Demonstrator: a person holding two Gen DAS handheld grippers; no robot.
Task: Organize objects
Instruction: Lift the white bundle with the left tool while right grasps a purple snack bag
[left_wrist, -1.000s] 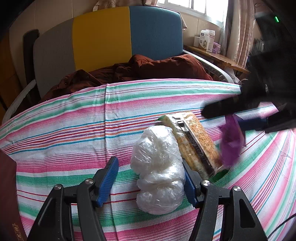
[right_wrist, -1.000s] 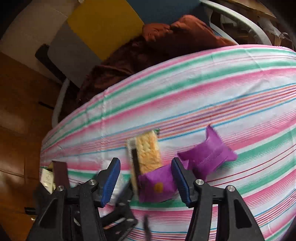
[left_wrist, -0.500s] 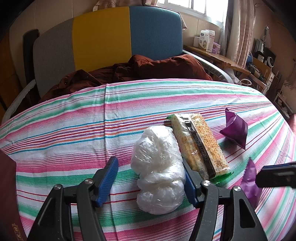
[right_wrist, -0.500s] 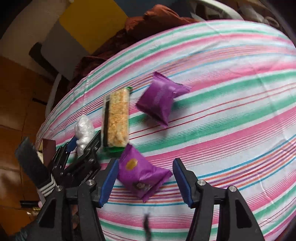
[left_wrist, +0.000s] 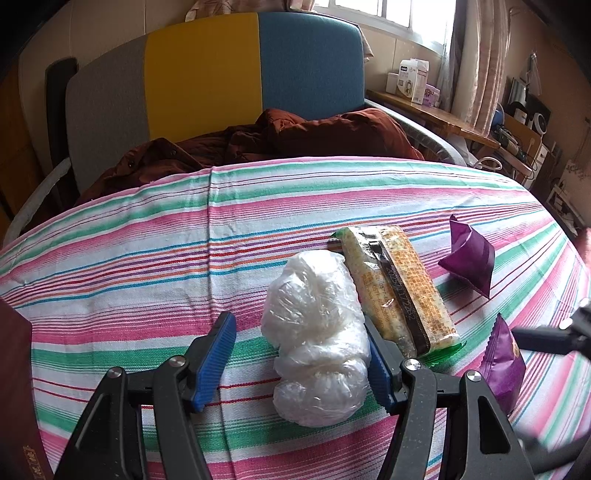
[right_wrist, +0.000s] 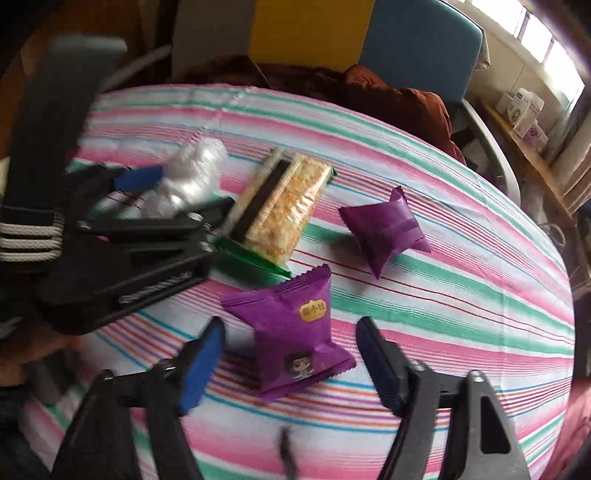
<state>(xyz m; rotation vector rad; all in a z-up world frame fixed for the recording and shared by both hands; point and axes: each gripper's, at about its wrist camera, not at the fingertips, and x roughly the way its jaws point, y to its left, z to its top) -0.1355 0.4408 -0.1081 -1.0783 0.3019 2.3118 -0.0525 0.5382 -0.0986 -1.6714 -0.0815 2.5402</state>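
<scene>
On the striped cloth, a white crumpled plastic bag (left_wrist: 317, 339) lies between the open fingers of my left gripper (left_wrist: 301, 356), against the right pad. A cracker pack (left_wrist: 400, 290) lies just right of it. One purple snack packet (right_wrist: 295, 332) lies between the open fingers of my right gripper (right_wrist: 291, 360), touching neither pad. A second purple packet (right_wrist: 384, 227) lies farther out. In the right wrist view I see the left gripper (right_wrist: 144, 199), the bag (right_wrist: 188, 177) and the cracker pack (right_wrist: 280, 206). In the left wrist view both purple packets show (left_wrist: 504, 363) (left_wrist: 471, 260).
The striped cloth (left_wrist: 147, 258) covers a rounded table. A brown jacket (left_wrist: 295, 136) lies on a grey, yellow and blue chair (left_wrist: 207, 74) behind it. A dark red book (left_wrist: 14, 387) sits at the left edge. A shelf with boxes (left_wrist: 413, 81) stands at the right.
My right gripper has let go of the purple packet, pulled back and swung round; it is now over the nearer packet. The left gripper has stayed still around the plastic bag.
</scene>
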